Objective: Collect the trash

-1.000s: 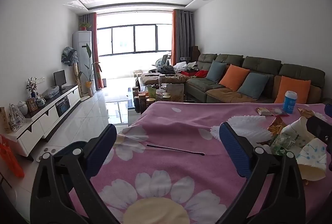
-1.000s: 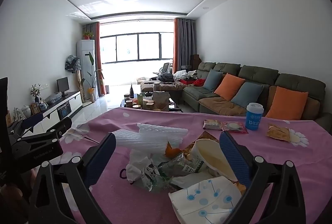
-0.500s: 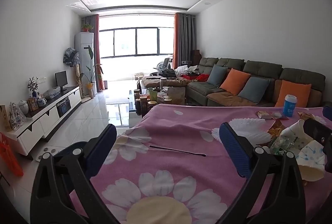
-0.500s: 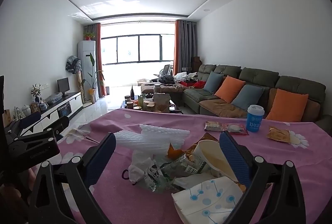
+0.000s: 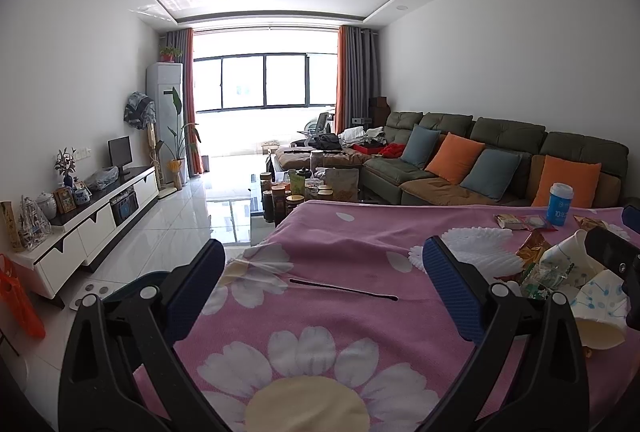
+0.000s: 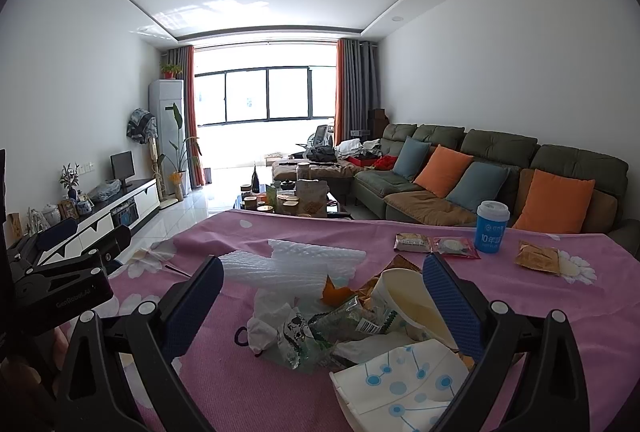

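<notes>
A heap of trash lies on the pink flowered tablecloth (image 6: 224, 384): crumpled plastic wrappers (image 6: 304, 332), a tipped paper cup (image 6: 408, 300), a flattened white cup with blue dots (image 6: 404, 388) and white foam netting (image 6: 296, 260). My right gripper (image 6: 320, 296) hovers open just above and in front of this heap, nothing between its fingers. My left gripper (image 5: 320, 276) is open over bare cloth left of the heap (image 5: 568, 272), above a thin black stick (image 5: 344, 288). Snack packets (image 6: 436, 245) and a brown packet (image 6: 536, 257) lie farther back.
A blue lidded cup (image 6: 491, 227) stands at the table's far right. A dark round bin (image 5: 132, 284) shows on the floor below the table's left edge. Beyond are a cluttered coffee table (image 5: 304, 188), a sofa (image 5: 500, 160) and a TV cabinet (image 5: 92, 216).
Both views have tilted slightly upward and drifted a little; the grippers stay open and nothing on the table has moved.
</notes>
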